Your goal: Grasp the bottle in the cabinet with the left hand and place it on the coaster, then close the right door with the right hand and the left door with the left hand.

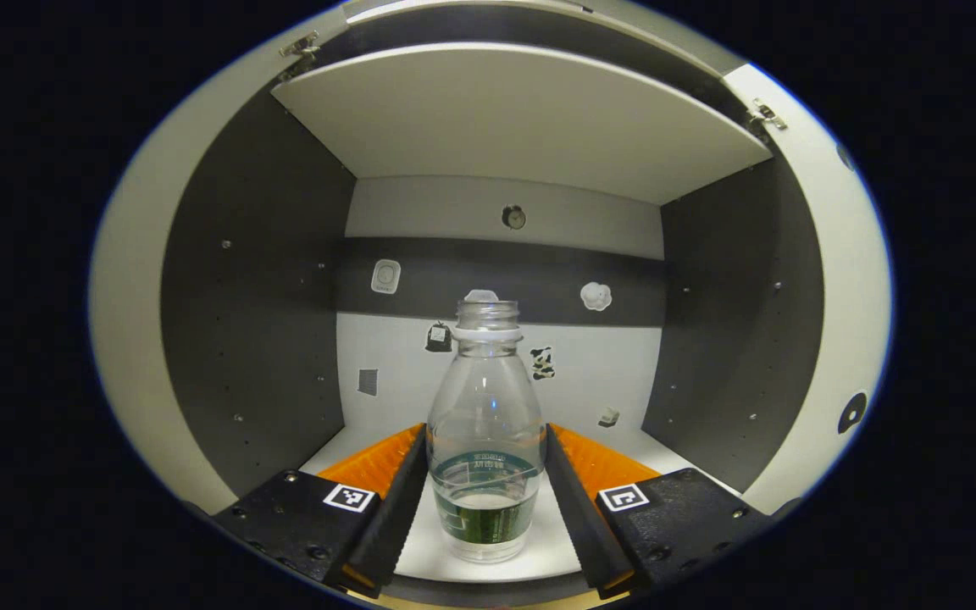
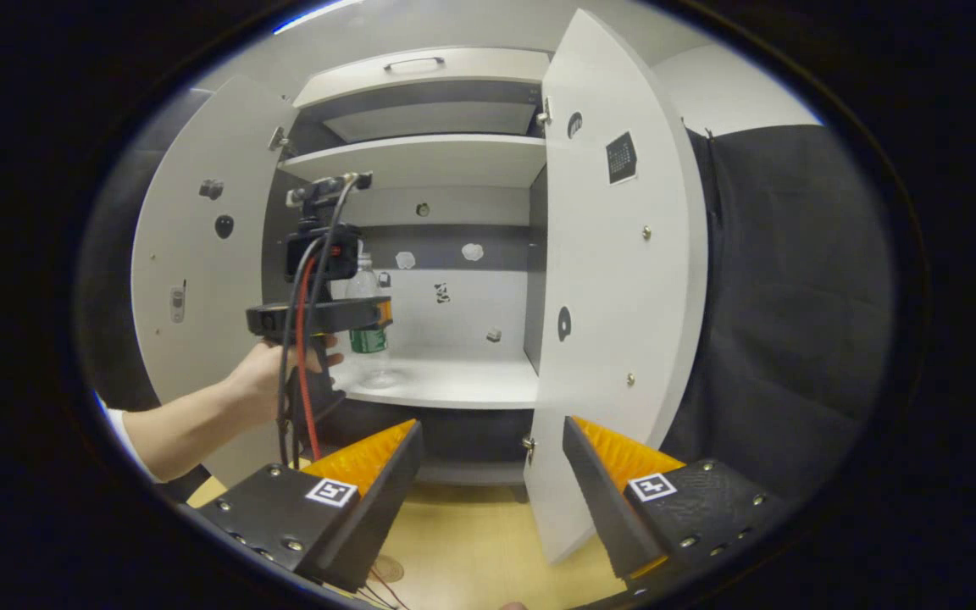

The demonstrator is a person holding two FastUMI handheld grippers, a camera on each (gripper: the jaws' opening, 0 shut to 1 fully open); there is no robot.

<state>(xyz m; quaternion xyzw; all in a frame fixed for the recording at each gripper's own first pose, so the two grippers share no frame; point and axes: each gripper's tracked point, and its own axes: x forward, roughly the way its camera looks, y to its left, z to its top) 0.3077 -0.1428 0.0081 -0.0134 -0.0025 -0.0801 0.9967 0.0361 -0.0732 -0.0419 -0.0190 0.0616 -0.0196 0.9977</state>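
A clear plastic bottle [image 1: 485, 424] with no cap, a green label and a little water stands upright on the white lower shelf [image 1: 539, 551] of the cabinet. My left gripper [image 1: 485, 434] has one finger on each side of it, both against its walls. In the right gripper view that same left gripper [image 2: 367, 315], held by a hand [image 2: 263, 373], is at the bottle [image 2: 367, 339] inside the cabinet. My right gripper [image 2: 492, 424] hangs open in front of the cabinet with nothing between its fingers. Both doors stand open: the left door [image 2: 191, 254] and the right door [image 2: 615, 280].
An upper shelf [image 1: 522, 119] roofs the compartment, and dark side walls [image 1: 259, 322] close it in. Small stickers dot the back wall [image 1: 598, 373]. A wooden tabletop [image 2: 488, 542] lies below the cabinet, with a small round brown thing [image 2: 385, 568] near my left finger. Cables [image 2: 302, 373] trail from the left gripper.
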